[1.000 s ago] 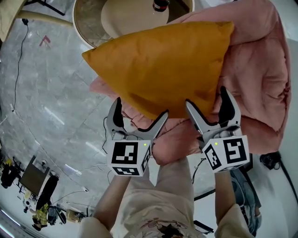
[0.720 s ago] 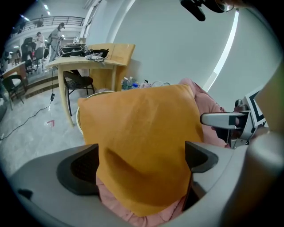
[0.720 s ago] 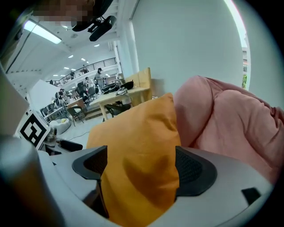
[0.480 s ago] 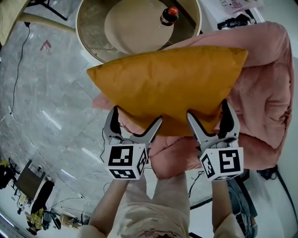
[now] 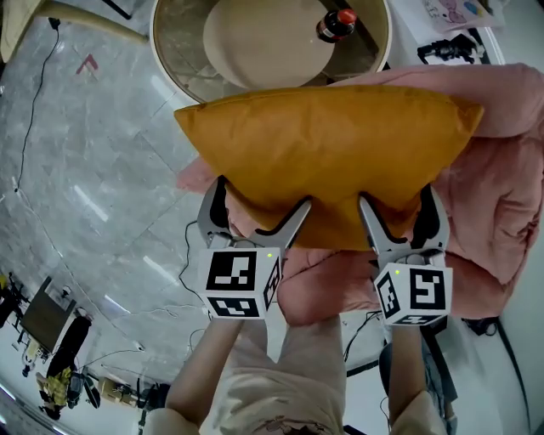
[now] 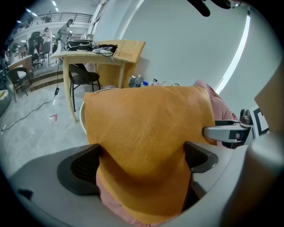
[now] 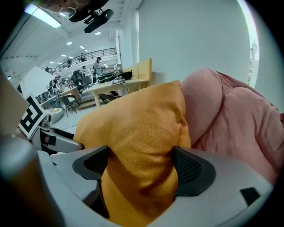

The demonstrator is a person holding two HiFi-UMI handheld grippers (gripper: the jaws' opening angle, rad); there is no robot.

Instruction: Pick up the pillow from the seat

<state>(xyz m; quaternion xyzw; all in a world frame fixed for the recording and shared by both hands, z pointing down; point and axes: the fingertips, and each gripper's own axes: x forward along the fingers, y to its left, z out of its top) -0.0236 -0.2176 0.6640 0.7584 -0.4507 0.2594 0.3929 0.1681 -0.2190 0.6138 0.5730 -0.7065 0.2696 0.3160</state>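
Two grippers, one pillow: the orange pillow (image 5: 327,149) is pinched along its near edge by both of your tools.

- Your left gripper (image 5: 259,217) bites the near-left part. Its jaws are clamped onto the cloth, with bunched fabric filling the gap between the pads.
- Your right gripper (image 5: 398,212) holds the near-right part the same way. Its jaws are pressed into the stuffing from both sides.
- The pillow lies long side across, left to right, over the pink seat (image 5: 501,195). The seat shows to the right and under the pillow's near edge. You cannot tell whether the pillow's underside touches the seat.
- Just beyond the pillow's far edge is a round table (image 5: 183,51) with a red-capped bottle (image 5: 336,23) standing on it.
- To the left is grey marble floor (image 5: 76,170).
- Your left gripper view shows a wooden desk (image 6: 84,55) far off on the left.
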